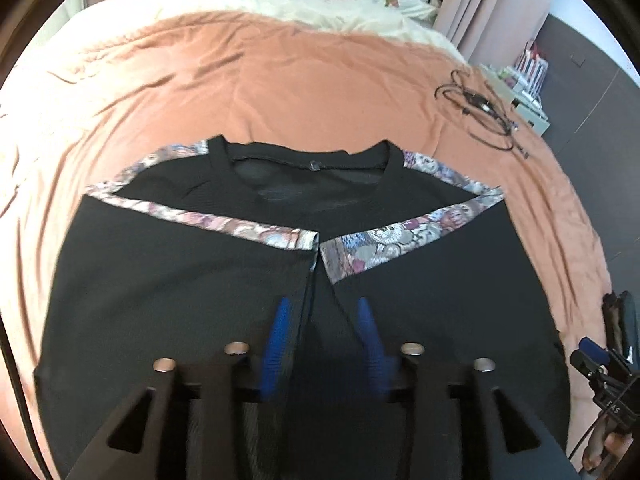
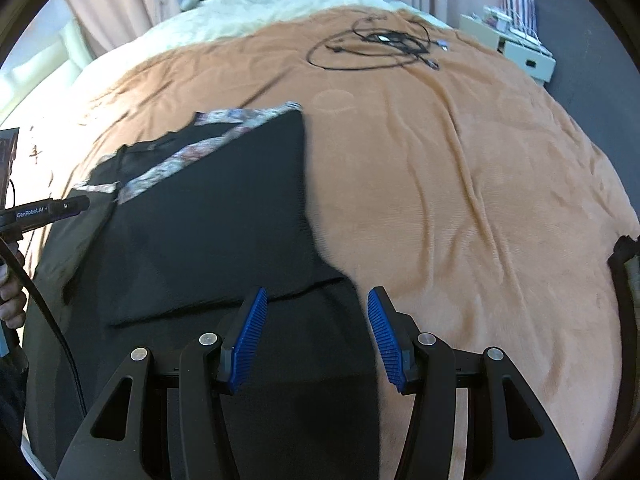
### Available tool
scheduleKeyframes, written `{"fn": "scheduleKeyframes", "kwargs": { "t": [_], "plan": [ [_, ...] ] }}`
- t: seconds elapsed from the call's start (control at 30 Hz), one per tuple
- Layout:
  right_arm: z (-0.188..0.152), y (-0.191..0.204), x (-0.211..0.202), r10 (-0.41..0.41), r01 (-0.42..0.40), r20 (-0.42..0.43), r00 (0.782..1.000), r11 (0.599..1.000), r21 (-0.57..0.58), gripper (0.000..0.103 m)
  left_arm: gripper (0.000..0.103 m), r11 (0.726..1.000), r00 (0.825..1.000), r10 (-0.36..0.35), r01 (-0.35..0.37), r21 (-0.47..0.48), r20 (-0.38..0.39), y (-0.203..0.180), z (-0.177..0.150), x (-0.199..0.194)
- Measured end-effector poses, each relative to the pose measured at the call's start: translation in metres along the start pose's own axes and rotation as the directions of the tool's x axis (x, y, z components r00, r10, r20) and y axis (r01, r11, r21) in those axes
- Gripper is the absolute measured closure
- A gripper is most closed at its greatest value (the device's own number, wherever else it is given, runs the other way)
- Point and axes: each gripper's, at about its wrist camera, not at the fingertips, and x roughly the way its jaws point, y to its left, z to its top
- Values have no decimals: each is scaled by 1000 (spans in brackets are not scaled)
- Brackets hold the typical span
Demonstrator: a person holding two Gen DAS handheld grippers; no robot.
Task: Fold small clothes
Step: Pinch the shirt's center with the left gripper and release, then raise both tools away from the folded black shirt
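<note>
Black knit shirt (image 1: 200,280) with floral trim, sleeves folded inward, both ribbed blue tongs (image 1: 324,308) (image 2: 316,296) spread, empty

The black short-sleeved shirt with patterned sleeve trim (image 1: 200,288) lies flat on the orange-brown bedspread (image 1: 280,80), both sleeves folded in to meet at its middle, collar on the far side from me. My left gripper (image 1: 324,312) is over the shirt's near middle; my right gripper (image 2: 316,300) is over its right near corner, bare bedspread to the right. A tangle of thin black cables (image 2: 376,44) sits on the bedspread, well beyond the shirt, to the right.
</note>
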Motion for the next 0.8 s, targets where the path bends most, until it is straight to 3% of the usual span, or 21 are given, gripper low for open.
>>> {"fn": "scheduleKeyframes", "kwargs": {
  "t": [0.13,0.2,0.23,0.37,0.53,0.73,0.8],
  "plan": [
    [-17,10,-21,25,-25,3,1000,1000,-4,51,45,1000,1000,-7,7,0,21,8,-18,-29],
    [-26,12,-31,41,-41,7,999,999,4,30,37,1000,999,-18,18,2,29,11,-29,-42],
    [-32,12,-38,50,-50,15,999,999,9,26,31,1000,999,-19,19,5,37,13,-35,-50],
    [-50,17,-57,59,-60,15,998,998,29,20,12,1000,997,-12,12,12,82,27,-61,-83],
    [-67,28,-76,61,-62,24,998,997,34,14,4,1000,992,-9,10,-5,124,49,-96,-119],
    [-94,41,-98,92,-93,43,995,995,40,0,4,1000,988,-1,3,-15,157,70,-137,-150],
    [-103,44,-104,85,-87,44,995,996,35,0,4,1000,985,-2,5,-17,172,74,-150,-160]
  ]
}}
